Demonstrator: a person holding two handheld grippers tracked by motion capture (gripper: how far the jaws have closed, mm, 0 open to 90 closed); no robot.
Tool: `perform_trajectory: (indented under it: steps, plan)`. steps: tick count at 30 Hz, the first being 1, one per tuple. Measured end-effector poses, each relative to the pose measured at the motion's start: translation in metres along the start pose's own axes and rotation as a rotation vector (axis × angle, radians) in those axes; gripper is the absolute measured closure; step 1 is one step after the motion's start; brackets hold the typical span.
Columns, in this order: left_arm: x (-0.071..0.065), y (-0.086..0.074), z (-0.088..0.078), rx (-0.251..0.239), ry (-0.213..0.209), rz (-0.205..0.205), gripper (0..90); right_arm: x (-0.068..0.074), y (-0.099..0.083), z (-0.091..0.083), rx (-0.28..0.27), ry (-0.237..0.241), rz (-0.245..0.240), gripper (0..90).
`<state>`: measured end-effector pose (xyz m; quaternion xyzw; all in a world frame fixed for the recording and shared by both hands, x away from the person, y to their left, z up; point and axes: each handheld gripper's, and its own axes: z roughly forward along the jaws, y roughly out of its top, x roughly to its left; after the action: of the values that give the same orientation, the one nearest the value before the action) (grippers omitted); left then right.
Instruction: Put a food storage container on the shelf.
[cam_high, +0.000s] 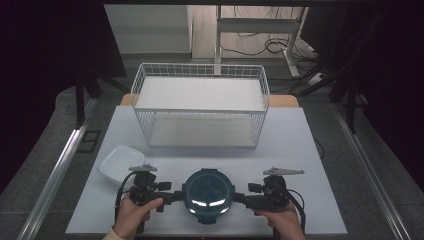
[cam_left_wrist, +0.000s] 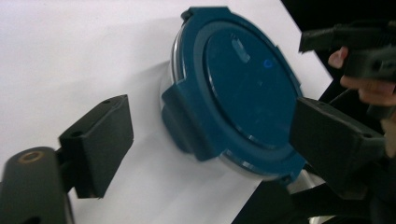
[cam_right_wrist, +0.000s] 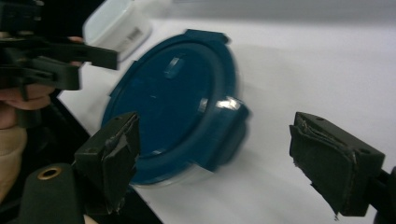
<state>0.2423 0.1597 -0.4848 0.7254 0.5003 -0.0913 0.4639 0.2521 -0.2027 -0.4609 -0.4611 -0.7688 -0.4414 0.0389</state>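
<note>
A round clear container with a dark blue clip-on lid (cam_high: 208, 195) sits on the white table near its front edge. My left gripper (cam_high: 176, 195) is at the container's left side and my right gripper (cam_high: 241, 198) at its right side, each held by a hand. In the left gripper view the lid (cam_left_wrist: 247, 88) lies ahead, and the open left gripper (cam_left_wrist: 215, 142) has its jaws on either side of a side clip (cam_left_wrist: 184, 116). In the right gripper view the open right gripper (cam_right_wrist: 222, 161) straddles the opposite clip (cam_right_wrist: 229, 126) of the lid (cam_right_wrist: 163, 107). Neither gripper's jaws press on the lid.
A white wire basket (cam_high: 200, 75) with two shelves stands at the middle back of the table. A shallow white dish (cam_high: 121, 162) lies at the front left, just behind my left gripper, and is also in the right gripper view (cam_right_wrist: 116, 23). Dark floor surrounds the table.
</note>
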Motion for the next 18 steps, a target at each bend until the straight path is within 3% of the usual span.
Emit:
perform_trajectory:
  steps: [2,5,7,11,14,18]
  plan:
    - [-0.001,0.005,0.002,0.003,0.006,0.004,12.8,0.004,0.005,0.005,0.013,-0.027,-0.012,16.4]
    - [-0.003,0.009,0.005,0.003,-0.011,0.006,12.5,0.004,0.011,0.012,0.021,-0.016,0.0,15.8]
    - [0.0,0.008,0.01,0.006,-0.033,-0.02,12.1,0.002,0.013,0.023,0.037,0.001,0.023,14.7]
    - [0.005,0.005,0.014,0.021,-0.068,-0.057,11.4,0.001,0.008,0.034,0.057,0.026,0.049,12.8]
    - [0.006,0.004,0.015,0.021,-0.053,-0.054,11.2,0.0,0.006,0.036,0.063,0.019,0.054,12.6]
    - [0.009,0.002,0.02,0.033,-0.072,-0.072,10.6,-0.004,0.002,0.039,0.074,0.029,0.085,12.5]
